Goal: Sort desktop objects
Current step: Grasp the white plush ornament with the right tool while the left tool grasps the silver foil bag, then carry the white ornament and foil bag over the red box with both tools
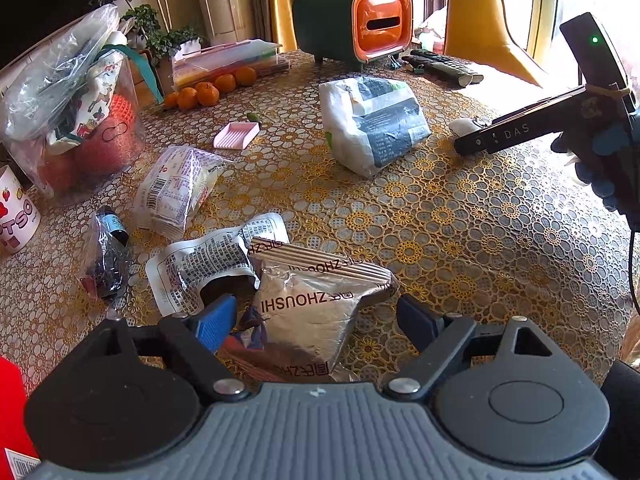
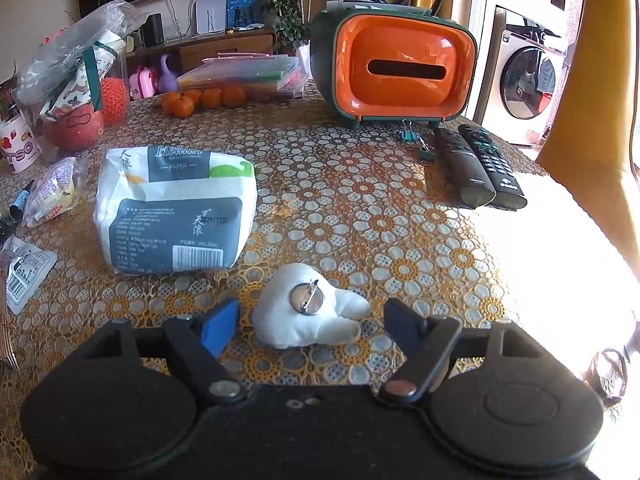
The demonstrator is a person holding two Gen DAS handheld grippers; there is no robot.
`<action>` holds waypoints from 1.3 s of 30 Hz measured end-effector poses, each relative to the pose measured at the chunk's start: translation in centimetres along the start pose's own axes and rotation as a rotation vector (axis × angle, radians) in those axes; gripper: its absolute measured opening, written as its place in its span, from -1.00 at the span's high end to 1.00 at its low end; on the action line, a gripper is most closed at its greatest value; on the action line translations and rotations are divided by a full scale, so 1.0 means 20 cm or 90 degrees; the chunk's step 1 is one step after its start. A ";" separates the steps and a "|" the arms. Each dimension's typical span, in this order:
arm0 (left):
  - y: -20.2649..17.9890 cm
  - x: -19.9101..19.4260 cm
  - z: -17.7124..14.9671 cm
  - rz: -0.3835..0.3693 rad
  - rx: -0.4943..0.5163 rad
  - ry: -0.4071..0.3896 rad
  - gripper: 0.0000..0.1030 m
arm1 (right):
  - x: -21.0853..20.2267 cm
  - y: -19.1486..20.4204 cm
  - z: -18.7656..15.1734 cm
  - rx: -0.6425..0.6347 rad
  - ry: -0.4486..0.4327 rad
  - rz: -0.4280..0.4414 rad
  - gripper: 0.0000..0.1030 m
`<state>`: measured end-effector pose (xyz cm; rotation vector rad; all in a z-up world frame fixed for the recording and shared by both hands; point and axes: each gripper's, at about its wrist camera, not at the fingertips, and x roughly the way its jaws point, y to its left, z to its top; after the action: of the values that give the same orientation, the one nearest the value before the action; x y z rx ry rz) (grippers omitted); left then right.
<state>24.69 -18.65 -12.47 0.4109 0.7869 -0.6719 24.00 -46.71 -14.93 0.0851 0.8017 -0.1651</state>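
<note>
Both hand-held grippers gape empty: left [image 1: 316,320] astride a silver pouch [image 1: 316,312], right [image 2: 312,320] seemingly around a white plush brooch [image 2: 308,308].

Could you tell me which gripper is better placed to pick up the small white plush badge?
Right: the right gripper is open with the white plush badge between its fingers; the left gripper straddles the silver pouch.

The white mug [image 1: 16,216] is cut off at the left edge, its lettering only partly readable.
</note>
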 end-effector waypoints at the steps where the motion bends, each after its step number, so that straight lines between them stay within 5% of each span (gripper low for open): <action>1: -0.01 0.00 0.00 0.006 0.004 -0.001 -0.60 | 0.00 0.00 0.00 0.002 0.002 -0.001 -0.47; 11: 0.00 -0.01 0.00 0.046 0.009 0.011 -0.07 | -0.01 0.00 -0.01 0.005 0.009 -0.006 -0.14; 24: 0.00 -0.08 -0.03 0.051 -0.050 0.015 0.02 | -0.16 0.12 -0.05 -0.021 0.001 0.022 -0.09; 39: -0.03 -0.37 -0.10 0.077 -0.123 -0.023 0.02 | -0.47 0.36 -0.11 -0.072 -0.013 0.089 -0.09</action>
<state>19.45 -15.01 -8.20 0.2670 0.7778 -0.4848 17.33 -38.25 -9.68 0.0326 0.7797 0.0114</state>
